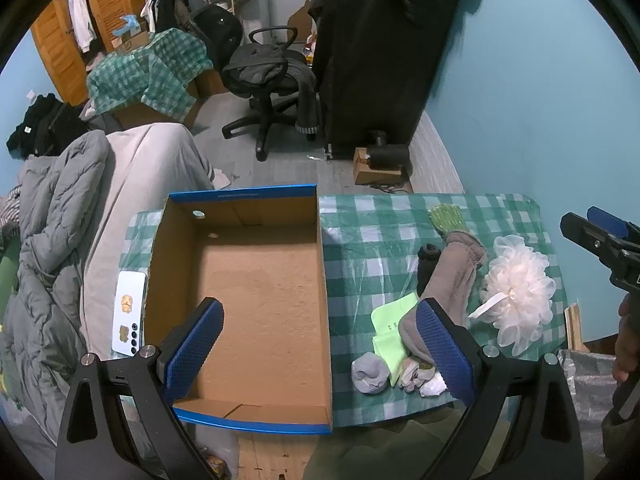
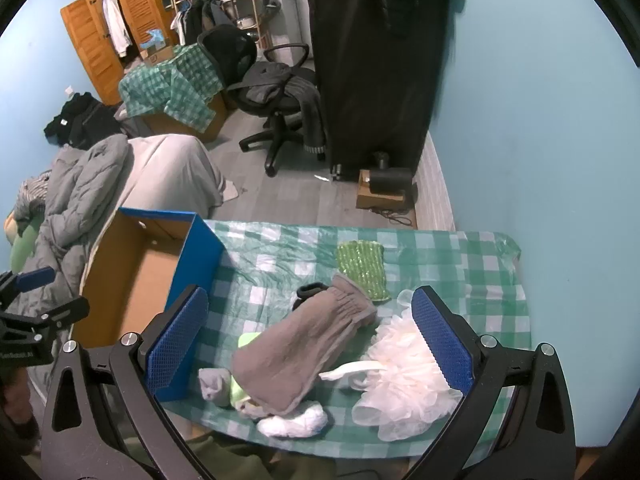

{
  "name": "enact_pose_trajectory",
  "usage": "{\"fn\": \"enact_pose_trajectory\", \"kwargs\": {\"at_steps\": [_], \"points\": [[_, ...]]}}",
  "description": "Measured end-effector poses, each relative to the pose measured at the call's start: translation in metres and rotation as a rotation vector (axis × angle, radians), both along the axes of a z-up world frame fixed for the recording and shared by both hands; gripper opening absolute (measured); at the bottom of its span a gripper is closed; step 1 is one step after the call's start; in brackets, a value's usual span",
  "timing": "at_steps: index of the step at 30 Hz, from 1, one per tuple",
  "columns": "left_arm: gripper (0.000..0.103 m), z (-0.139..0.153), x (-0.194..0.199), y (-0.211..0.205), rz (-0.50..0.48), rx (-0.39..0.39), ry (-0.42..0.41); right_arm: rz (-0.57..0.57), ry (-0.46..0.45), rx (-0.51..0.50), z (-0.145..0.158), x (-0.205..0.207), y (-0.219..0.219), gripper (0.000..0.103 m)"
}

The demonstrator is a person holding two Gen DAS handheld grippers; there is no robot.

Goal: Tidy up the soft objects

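An open blue-edged cardboard box (image 1: pixel 256 280) stands empty on the green checked tablecloth (image 1: pixel 360 216). Right of it lie soft things: a grey-brown mitt (image 2: pixel 304 344), a pale mesh bath pouf (image 2: pixel 404 376), a green sponge cloth (image 2: pixel 362 268), a light-green cloth (image 1: pixel 390 332), a rolled grey sock (image 1: pixel 370 372), a white sock (image 2: pixel 292 424) and a black item (image 1: pixel 427 264). My left gripper (image 1: pixel 320 356) is open and empty over the box's near right wall. My right gripper (image 2: pixel 308 344) is open and empty above the mitt and pouf.
A white phone (image 1: pixel 129 312) lies left of the box. A bed with a grey duvet (image 1: pixel 52 240) is to the left. An office chair (image 1: pixel 268 76), a black hanging cover (image 1: pixel 380 52) and a small black device on a box (image 1: pixel 384 160) stand beyond the table.
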State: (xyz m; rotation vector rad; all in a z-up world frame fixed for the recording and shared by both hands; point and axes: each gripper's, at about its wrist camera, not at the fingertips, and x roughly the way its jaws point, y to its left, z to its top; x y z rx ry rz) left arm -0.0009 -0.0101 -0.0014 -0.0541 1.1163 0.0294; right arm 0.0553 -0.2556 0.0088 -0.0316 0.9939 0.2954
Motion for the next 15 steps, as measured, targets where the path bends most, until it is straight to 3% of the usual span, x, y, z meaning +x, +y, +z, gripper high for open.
{"fn": "enact_pose_trajectory", "kwargs": {"at_steps": [15], "points": [[0.098, 0.0025, 0.0029, -0.0056, -0.005, 0.0, -0.002, 0.001, 0.004, 0.004, 0.0011, 0.0026, -0.0023, 0.101]]}}
